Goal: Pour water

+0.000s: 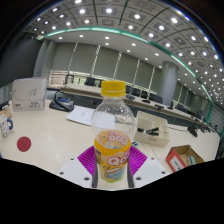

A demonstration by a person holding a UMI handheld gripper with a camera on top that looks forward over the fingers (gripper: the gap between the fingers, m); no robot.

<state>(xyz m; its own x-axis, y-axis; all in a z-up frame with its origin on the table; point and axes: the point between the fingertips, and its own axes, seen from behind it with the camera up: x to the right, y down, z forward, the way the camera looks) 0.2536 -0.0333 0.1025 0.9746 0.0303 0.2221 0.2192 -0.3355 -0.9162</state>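
Observation:
A clear plastic bottle [113,135] with a yellow cap and an orange-yellow label stands upright between my fingers, above the pale table [50,150]. My gripper [112,163] is shut on the bottle: both purple pads [88,159] press against its lower sides at the label. The bottle's base is hidden low between the fingers. A dark red round disc [24,144] lies flat on the table to the left of the bottle.
A sheet of paper [82,116] lies beyond the bottle. A black phone-like device [62,102] and a white box [28,94] stand at the far left. A grey case [153,128] and an orange box [183,156] sit to the right.

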